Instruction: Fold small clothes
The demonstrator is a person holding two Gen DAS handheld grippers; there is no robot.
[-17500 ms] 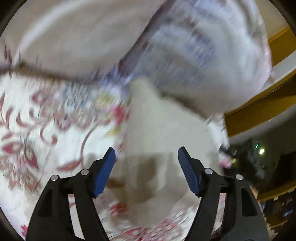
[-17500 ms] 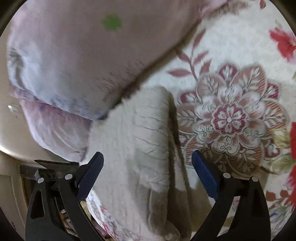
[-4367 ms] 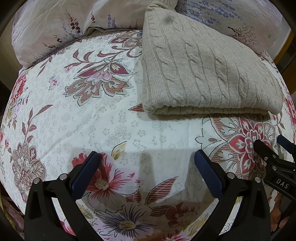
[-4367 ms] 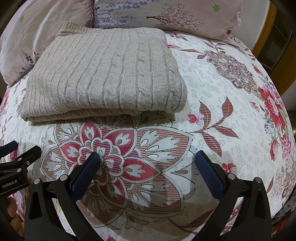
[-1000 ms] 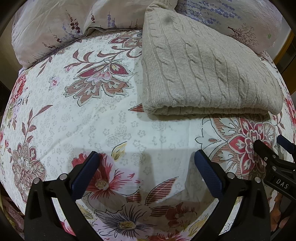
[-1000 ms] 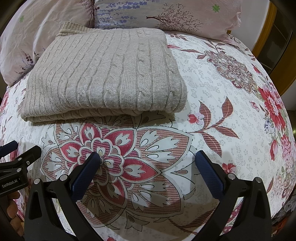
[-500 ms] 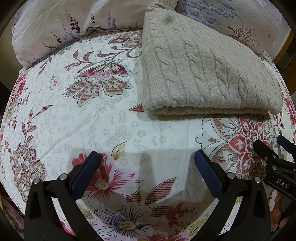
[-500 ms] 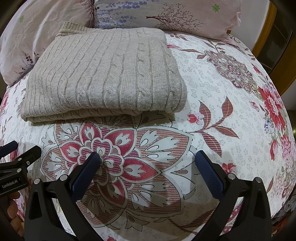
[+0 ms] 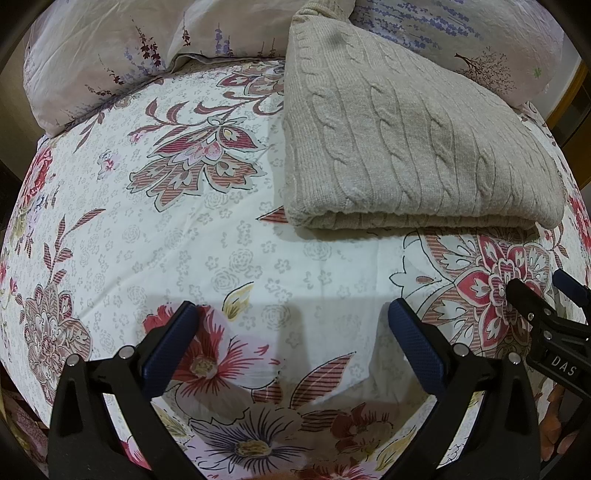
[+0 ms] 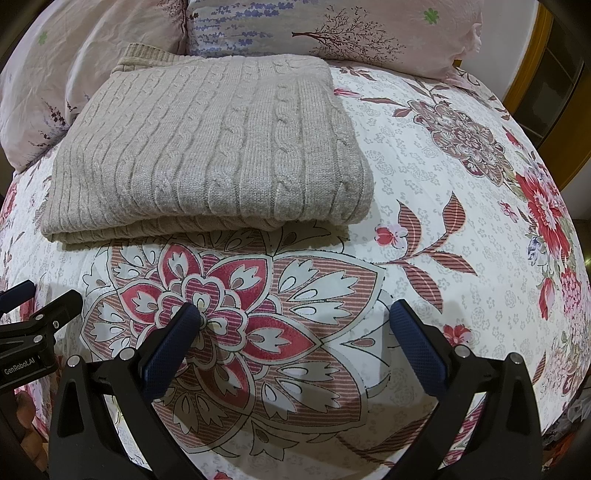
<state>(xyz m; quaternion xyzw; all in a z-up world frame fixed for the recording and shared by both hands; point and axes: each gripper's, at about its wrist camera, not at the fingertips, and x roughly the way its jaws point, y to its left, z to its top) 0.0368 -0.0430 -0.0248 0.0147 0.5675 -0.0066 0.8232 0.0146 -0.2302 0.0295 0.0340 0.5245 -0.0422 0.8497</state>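
Observation:
A beige cable-knit sweater [image 9: 410, 147] lies folded into a neat rectangle on the floral bedsheet [image 9: 177, 240], its far edge against the pillows. It also shows in the right wrist view [image 10: 214, 155]. My left gripper [image 9: 291, 332] is open and empty, held over the sheet well in front of the sweater's left corner. My right gripper [image 10: 295, 328] is open and empty, in front of the sweater's right half. Each gripper shows at the edge of the other's view.
Two pale pillows with purple flower prints [image 9: 110, 55] [image 10: 332, 33] lie at the head of the bed behind the sweater. A yellow wooden frame [image 10: 543, 74] stands past the bed's right side. The bed edge drops off at the right [image 10: 569, 332].
Since 17.5 s ago the sweater has gone from handled up close to lying folded, with both grippers drawn back. Over the last second nothing has moved.

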